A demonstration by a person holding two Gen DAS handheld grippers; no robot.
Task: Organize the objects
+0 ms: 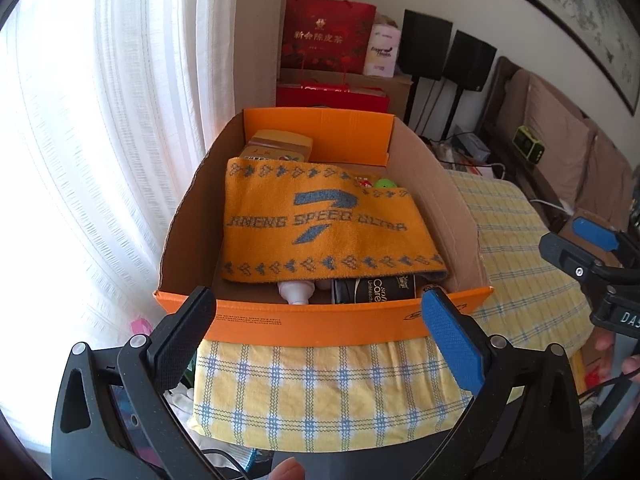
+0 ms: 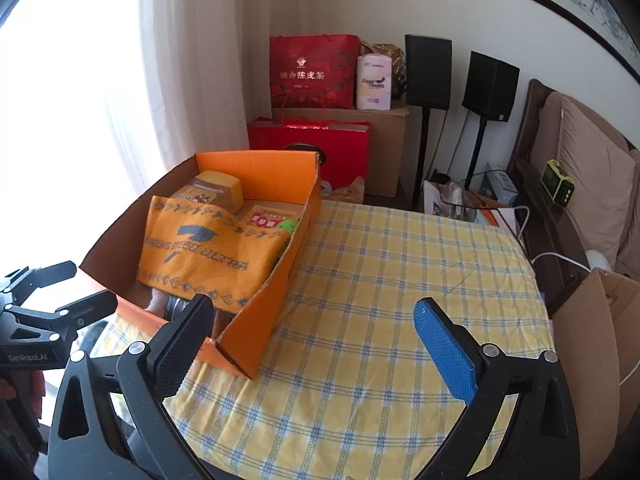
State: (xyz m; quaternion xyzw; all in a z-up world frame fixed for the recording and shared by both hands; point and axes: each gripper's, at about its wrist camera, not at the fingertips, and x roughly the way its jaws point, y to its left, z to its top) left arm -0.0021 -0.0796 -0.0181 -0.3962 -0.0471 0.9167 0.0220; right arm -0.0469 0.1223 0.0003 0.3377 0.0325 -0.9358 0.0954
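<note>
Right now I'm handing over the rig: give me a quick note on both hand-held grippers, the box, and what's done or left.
Left hand-held gripper: open, empty, in front of the orange box.
Right hand-held gripper: open, empty, over the checked cloth.
Orange towel lies across the box's contents, covering most of them.
Nothing loose shows on the cloth.
Left: check the bed's unseen parts.

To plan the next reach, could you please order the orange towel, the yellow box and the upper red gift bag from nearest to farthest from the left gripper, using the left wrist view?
From the left gripper:
1. Orange towel, mid-carton, draped over items.
2. Yellow box, carton's far end.
3. Upper red gift bag, against the back wall.
</note>
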